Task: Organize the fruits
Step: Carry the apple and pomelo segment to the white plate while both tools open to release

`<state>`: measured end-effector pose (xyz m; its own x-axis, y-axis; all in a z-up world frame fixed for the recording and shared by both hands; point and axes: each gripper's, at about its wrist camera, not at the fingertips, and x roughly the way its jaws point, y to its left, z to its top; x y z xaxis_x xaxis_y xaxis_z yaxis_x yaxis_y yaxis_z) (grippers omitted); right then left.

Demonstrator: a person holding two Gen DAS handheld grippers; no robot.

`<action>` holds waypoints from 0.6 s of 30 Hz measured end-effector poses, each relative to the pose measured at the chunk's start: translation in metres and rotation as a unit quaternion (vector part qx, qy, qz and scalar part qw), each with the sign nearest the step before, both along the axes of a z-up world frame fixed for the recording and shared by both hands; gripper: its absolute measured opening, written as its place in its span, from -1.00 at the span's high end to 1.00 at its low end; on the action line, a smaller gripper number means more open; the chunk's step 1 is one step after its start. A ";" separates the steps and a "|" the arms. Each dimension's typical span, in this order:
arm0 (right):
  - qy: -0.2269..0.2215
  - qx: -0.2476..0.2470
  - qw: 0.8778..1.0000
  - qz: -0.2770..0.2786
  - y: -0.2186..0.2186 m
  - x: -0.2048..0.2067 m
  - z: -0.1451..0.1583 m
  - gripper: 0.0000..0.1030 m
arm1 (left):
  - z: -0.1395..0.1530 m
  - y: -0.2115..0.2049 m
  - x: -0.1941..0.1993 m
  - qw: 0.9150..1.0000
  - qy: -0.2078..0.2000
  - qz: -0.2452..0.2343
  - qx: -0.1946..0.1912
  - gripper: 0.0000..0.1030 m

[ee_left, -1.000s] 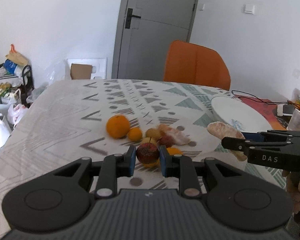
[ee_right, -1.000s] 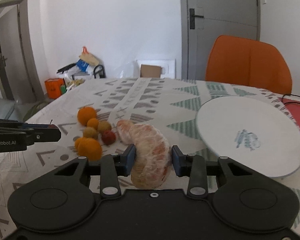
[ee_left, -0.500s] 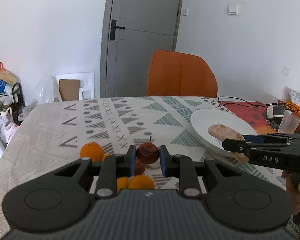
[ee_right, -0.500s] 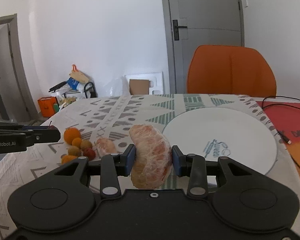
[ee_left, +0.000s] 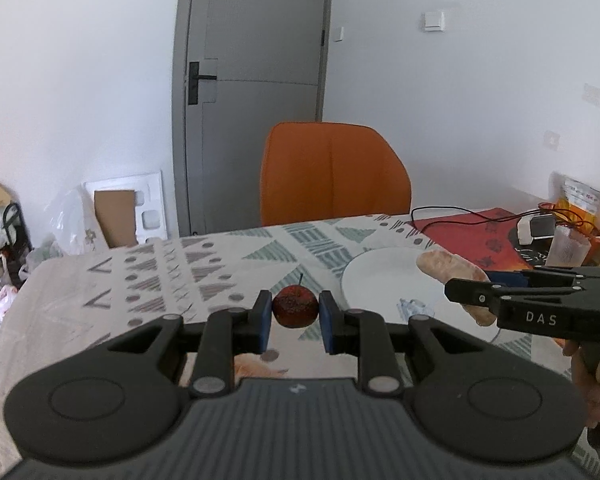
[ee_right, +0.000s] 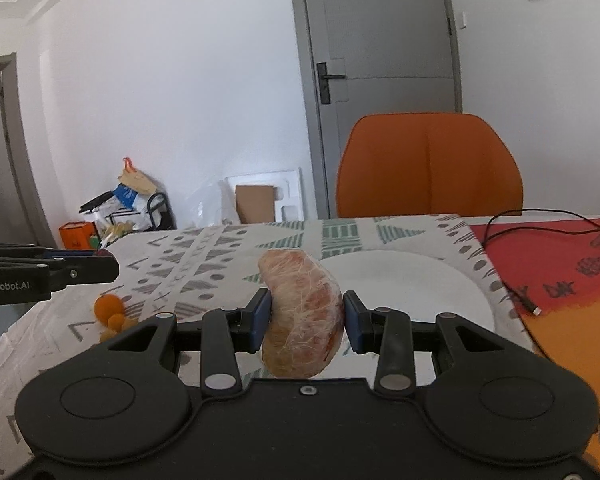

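Both grippers were carrying fruit towards the white plate (ee_right: pixel 420 280): the left gripper (ee_left: pixel 294 322) clamped a small red apple (ee_left: pixel 295 311), the right gripper (ee_right: pixel 305 326) gripped a peeled citrus piece (ee_right: pixel 300 312). Next, I'd judge, lowering and releasing each onto the plate.

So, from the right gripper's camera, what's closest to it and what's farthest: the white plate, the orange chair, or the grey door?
1. White plate, on the table just ahead, slightly right.
2. Orange chair, behind the table's far edge.
3. Grey door, in the back wall.
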<state>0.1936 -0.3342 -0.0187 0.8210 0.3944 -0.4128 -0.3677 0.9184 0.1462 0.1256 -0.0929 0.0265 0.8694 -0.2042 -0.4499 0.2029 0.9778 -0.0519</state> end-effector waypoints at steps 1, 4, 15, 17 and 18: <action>-0.001 0.000 1.000 -0.001 -0.002 0.002 0.000 0.28 | 0.001 -0.003 0.003 1.000 -0.001 -0.001 0.002 0.54; -0.001 0.001 1.000 -0.003 -0.007 0.007 -0.001 0.28 | 0.002 -0.011 0.011 1.000 -0.003 -0.006 0.004 0.54; 0.006 0.009 1.000 -0.019 -0.028 0.028 -0.012 0.28 | -0.011 -0.038 0.040 1.000 0.010 -0.022 0.010 0.54; 0.011 0.016 1.000 -0.024 -0.032 0.031 -0.016 0.28 | -0.013 -0.045 0.045 1.000 0.014 -0.026 0.012 0.54; 0.013 0.018 0.999 -0.026 -0.034 0.032 -0.018 0.28 | -0.014 -0.048 0.048 0.999 0.015 -0.028 0.013 0.54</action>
